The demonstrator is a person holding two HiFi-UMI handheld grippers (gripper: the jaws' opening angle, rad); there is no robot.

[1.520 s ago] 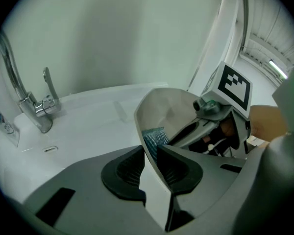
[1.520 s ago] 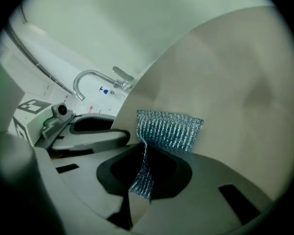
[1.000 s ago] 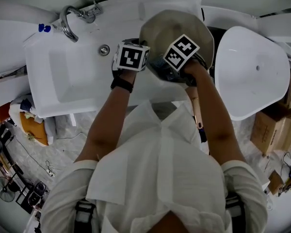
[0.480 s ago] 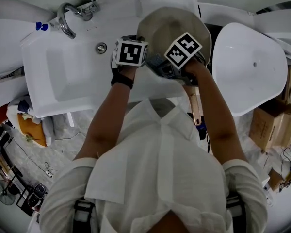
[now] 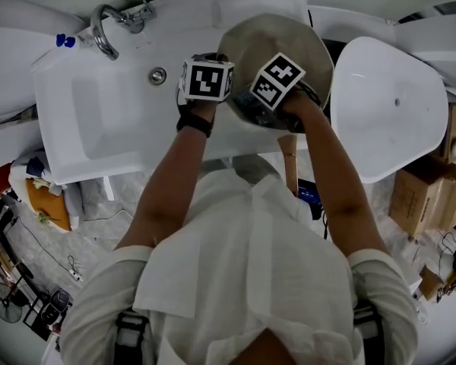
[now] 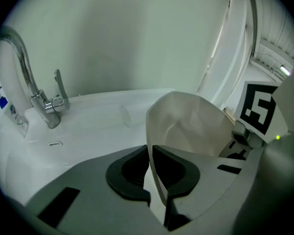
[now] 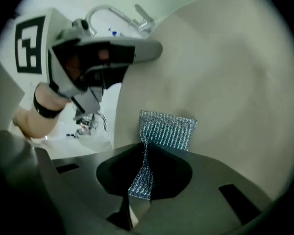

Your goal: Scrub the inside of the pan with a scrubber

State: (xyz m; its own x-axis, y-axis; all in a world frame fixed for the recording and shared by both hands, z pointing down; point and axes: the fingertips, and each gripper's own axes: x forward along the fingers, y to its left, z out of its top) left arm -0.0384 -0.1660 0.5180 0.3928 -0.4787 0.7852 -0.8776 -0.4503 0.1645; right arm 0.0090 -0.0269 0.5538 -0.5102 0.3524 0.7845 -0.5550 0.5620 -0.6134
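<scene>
Beige pan (image 5: 289,44) stands tilted, silvery mesh scrubber (image 7: 166,130) flat against its inside.

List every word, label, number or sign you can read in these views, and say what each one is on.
Readable words, brands or numbers: none.
Two white cubes above the person's hands, left and right: black square code patterns only, no letters.
Small blue label beside the curved chrome tap: too small and blurred to read.

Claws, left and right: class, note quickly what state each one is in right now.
Left claw: just been closing, now gripping the rim of the pan.
Right claw: closed, holding the scrubber.
</scene>
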